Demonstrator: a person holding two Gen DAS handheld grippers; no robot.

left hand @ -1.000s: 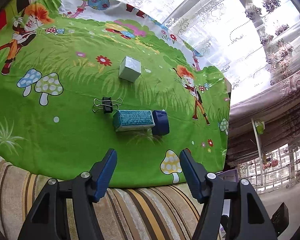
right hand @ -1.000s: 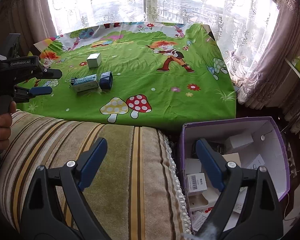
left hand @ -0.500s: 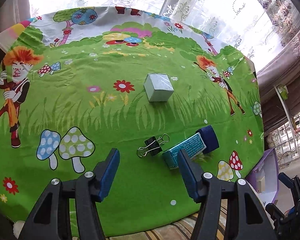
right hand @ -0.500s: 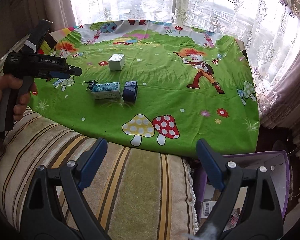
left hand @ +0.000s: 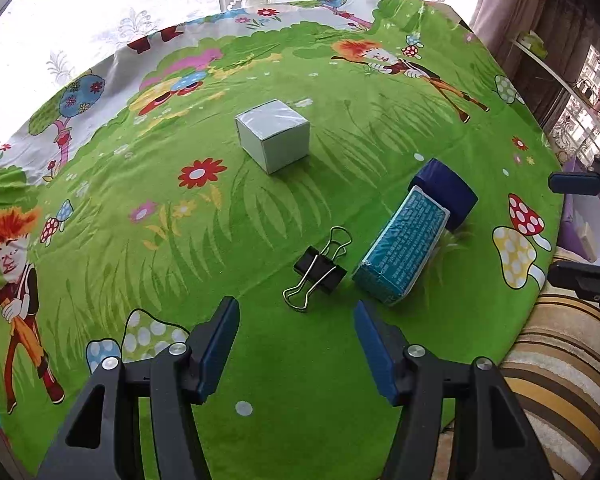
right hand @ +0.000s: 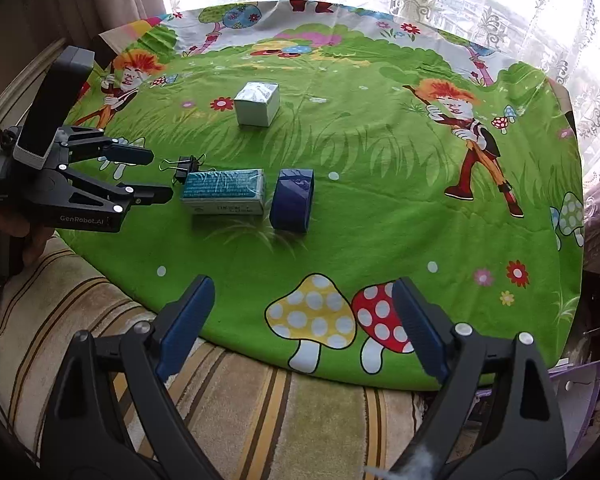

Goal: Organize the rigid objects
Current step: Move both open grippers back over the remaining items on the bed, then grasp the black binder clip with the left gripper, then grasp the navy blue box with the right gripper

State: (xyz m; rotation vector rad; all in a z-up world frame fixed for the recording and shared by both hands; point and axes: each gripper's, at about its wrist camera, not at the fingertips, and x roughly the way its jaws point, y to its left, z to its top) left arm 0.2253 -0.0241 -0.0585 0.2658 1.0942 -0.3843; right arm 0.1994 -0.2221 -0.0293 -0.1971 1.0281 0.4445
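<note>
Left fingers (left hand: 230, 328) apart above binder clip (left hand: 318, 270), handles pointing at them

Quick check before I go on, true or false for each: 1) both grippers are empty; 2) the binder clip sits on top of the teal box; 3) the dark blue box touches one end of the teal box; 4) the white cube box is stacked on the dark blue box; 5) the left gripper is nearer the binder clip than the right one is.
1) Left gripper and right gripper are both empty: true, open jaws with nothing between them.
2) False. The binder clip lies on the green cloth, beside the teal box.
3) The dark blue box touches one end of the teal box: true.
4) False. The white cube box stands alone, apart from the others.
5) True.
</note>
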